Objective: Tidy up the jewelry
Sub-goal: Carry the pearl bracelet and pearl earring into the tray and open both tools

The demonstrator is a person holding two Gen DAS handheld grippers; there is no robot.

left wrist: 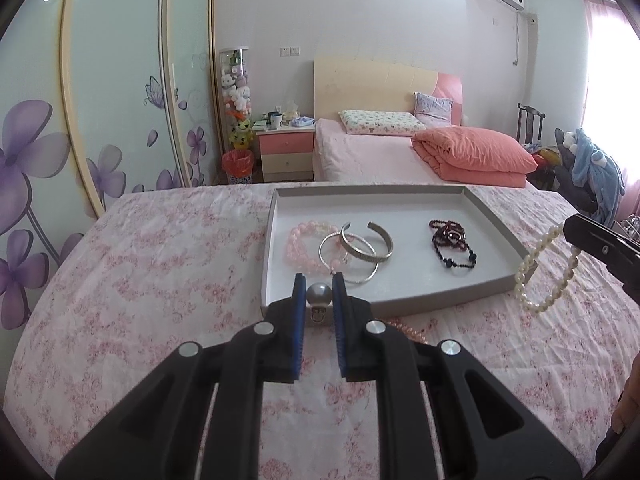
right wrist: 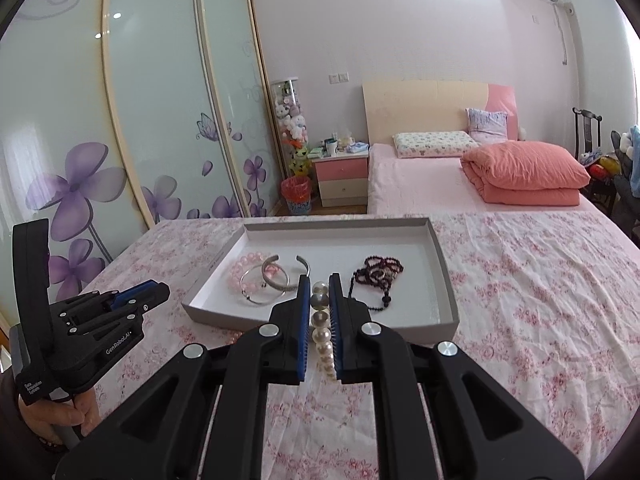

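A grey shallow tray (left wrist: 496, 216) (right wrist: 442, 264) lies on the floral bedspread. It holds a pink bead bracelet (left wrist: 298, 244) (right wrist: 240, 266), silver bangles (left wrist: 366, 246) (right wrist: 276, 276) and a dark bead necklace (left wrist: 452, 242) (right wrist: 378, 276). My left gripper (left wrist: 319, 282) is shut on a grey pearl pendant (left wrist: 319, 295) at the tray's near edge; it also shows in the right wrist view (right wrist: 154, 290). My right gripper (right wrist: 320, 284) is shut on a white pearl strand (right wrist: 322, 332), which hangs by the tray's right side in the left wrist view (left wrist: 548, 268). The right gripper's tip (left wrist: 596, 240) shows there.
A pink bead strand (left wrist: 408, 330) lies on the bedspread (left wrist: 140, 280) in front of the tray. Behind are a second bed with an orange quilt (left wrist: 476, 156), a nightstand (left wrist: 286, 152), a red bin (left wrist: 238, 166) and sliding wardrobe doors (left wrist: 120, 100).
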